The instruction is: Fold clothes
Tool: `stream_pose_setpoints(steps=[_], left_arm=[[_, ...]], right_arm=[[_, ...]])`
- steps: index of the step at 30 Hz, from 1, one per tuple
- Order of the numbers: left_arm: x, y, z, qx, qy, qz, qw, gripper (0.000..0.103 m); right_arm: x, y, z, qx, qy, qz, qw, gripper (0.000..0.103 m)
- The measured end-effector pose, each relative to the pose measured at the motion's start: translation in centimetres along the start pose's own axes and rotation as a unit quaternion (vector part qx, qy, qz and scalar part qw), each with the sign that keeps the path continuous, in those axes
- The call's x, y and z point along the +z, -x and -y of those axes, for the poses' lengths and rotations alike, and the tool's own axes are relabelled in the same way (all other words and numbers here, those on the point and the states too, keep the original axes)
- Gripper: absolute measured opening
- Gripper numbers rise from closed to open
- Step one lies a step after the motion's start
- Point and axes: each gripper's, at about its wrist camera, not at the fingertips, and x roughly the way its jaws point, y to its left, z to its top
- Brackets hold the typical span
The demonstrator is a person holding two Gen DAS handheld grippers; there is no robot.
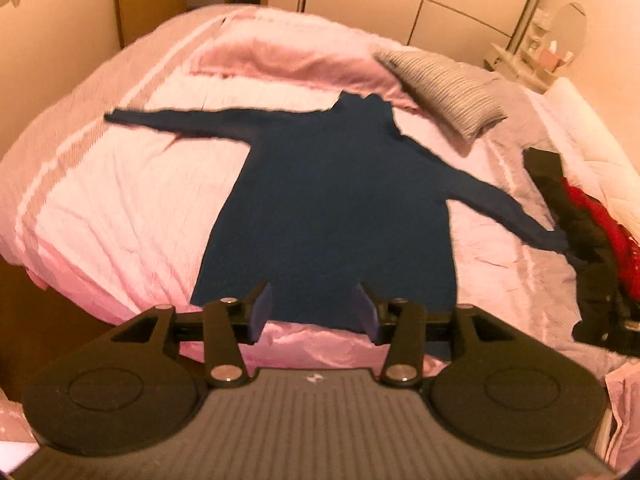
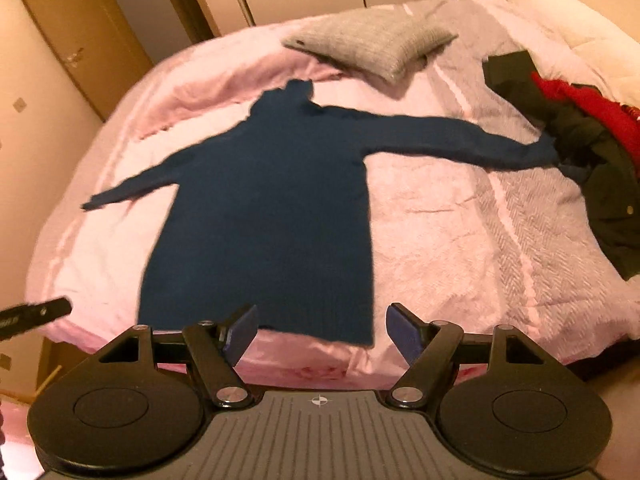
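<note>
Sweater (image 1: 332, 200) lies flat, sleeves outspread, hem at the bed (image 1: 100, 200) near edge; both left gripper (image 1: 316, 312) and right gripper (image 2: 320, 334), parted and empty, should pinch sleeve cuffs and fold inward evenly.

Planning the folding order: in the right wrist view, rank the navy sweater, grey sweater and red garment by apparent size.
1. navy sweater
2. grey sweater, though farther away
3. red garment, partly hidden, so unsure

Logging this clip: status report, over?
Both tools open, empty. Navy sweater flat, sleeves out. Right cuff touching dark clothes pile.
</note>
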Motion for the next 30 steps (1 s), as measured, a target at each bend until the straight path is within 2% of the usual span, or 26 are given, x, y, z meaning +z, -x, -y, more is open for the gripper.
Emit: stream_pose_setpoints(steps=[7, 20, 30], left_arm=[[0.8, 3.4, 2.4, 0.008, -0.034, 0.019, 0.9992, 0.045], [0.7, 4.4, 0.7, 0.039, -0.044, 0.01, 0.9982, 0.047], [-0.4, 4.2, -0.2, 0.047, -0.038, -0.002, 0.9982, 0.05]], right_arm=[[-0.3, 2.4, -1.6, -0.016, 0.004, -0.007, 1.0, 0.074], [-0.2, 0.2, -3.6, -0.042, -0.001, -0.027, 0.999, 0.074], [-0.9, 0.4, -4.8, -0.041, 0.029, -0.034, 0.998, 0.074]])
